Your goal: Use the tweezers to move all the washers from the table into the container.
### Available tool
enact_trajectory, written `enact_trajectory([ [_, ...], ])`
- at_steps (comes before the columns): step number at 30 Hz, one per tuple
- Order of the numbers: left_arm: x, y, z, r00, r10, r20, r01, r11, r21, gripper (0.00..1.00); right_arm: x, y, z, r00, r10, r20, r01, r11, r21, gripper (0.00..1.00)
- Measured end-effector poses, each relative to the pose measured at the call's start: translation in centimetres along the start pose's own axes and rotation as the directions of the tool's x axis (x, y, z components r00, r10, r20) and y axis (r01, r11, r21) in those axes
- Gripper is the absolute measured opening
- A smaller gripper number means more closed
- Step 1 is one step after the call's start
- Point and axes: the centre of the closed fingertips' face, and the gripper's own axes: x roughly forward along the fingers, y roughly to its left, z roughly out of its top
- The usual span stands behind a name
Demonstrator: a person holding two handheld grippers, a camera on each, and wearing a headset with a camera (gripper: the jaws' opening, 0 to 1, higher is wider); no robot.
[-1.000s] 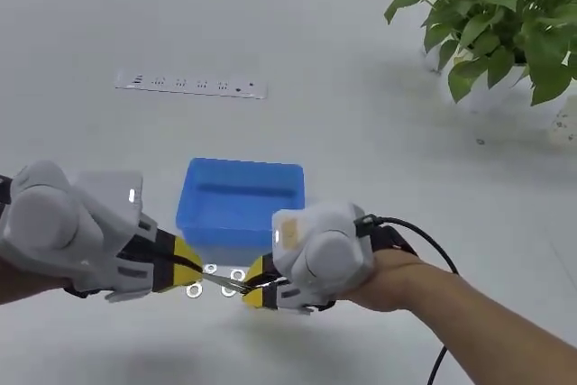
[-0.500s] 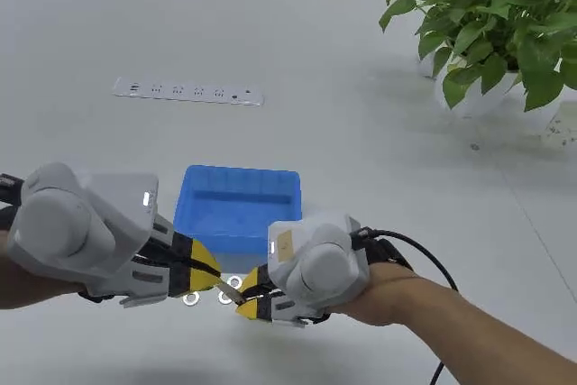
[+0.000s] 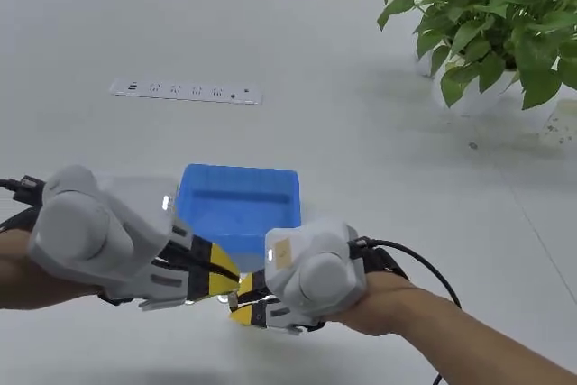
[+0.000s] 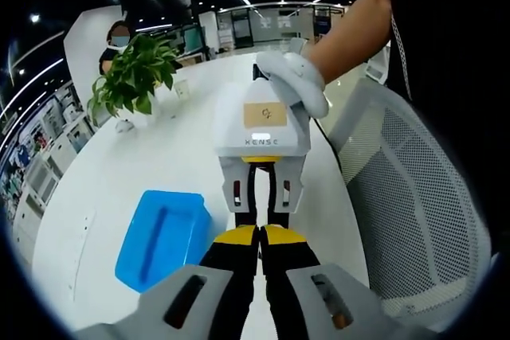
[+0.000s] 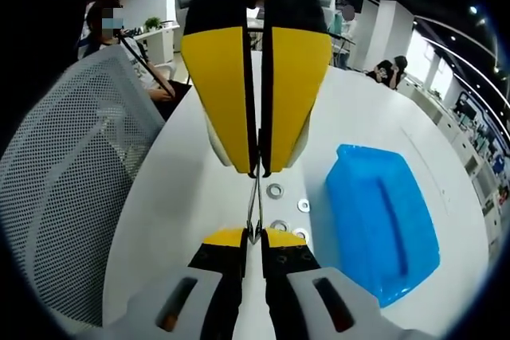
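head view: my left tongs (image 3: 225, 279) and right tongs (image 3: 242, 304) are meeting tip to tip near the desk's near edge, just in front of the blue container (image 3: 239, 200), which is sitting open side up. right gripper view: both pairs of jaws are pressing narrow on the thin metal tweezers (image 5: 255, 201), the left tongs gripping one end and the right tongs the other, so the tweezers are bridging the short gap between the yellow tips. four washers (image 5: 275, 190) are lying flat on the desk (image 3: 361, 132) between the tweezers and the container's near long wall, close together but apart; whether the tweezers are touching any of them i cannot tell. a white power strip (image 3: 185, 92) is lying beyond the container toward the desk's far left, and a potted plant (image 3: 491, 15) is standing at the far right corner.
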Motion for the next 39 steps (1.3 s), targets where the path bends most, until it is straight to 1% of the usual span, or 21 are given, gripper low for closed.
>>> enact_trajectory([
  [4,0.2,0.0,0.3,0.9999,-0.001,0.014,0.001,1.000,-0.005,0.05,-0.1,0.0,-0.1,1.0000,-0.004,0.003,0.004,1.000,0.003,0.09],
  [8,0.5,0.1,0.6,0.9998,0.003,0.021,-0.003,1.000,0.011,0.05,-0.2,-0.1,-0.2,1.0000,-0.006,0.003,0.006,1.000,0.004,0.09],
  [16,0.6,0.1,0.3,0.9998,-0.003,0.021,0.002,1.000,0.008,0.05,-0.2,-0.1,-0.2,1.0000,-0.006,0.004,0.006,1.000,0.004,0.09],
  [20,0.3,0.2,0.2,0.9999,-0.002,0.015,0.002,1.000,0.003,0.05,-0.2,-0.1,-0.1,1.0000,-0.007,0.005,0.007,1.000,0.011,0.09],
  [22,0.1,0.3,0.2,0.9998,-0.001,0.019,0.001,1.000,0.001,0.05,-0.2,-0.3,0.1,0.9999,-0.012,0.011,0.012,1.000,0.012,0.10],
  [29,-0.4,1.0,0.2,0.9999,0.008,0.015,-0.008,1.000,-0.001,0.05,-0.4,-0.9,0.5,0.9993,-0.034,0.018,0.033,0.999,0.010,0.11],
  [36,-0.2,1.3,0.5,0.9999,-0.009,0.013,0.009,1.000,0.019,0.05,-0.7,-1.3,0.4,0.9983,-0.054,0.022,0.053,0.998,0.016,0.11],
  [39,0.0,1.4,0.7,0.9997,-0.021,0.012,0.021,0.999,0.045,0.05,-0.9,-1.5,0.2,0.9978,-0.064,0.019,0.063,0.998,0.019,0.11],
])
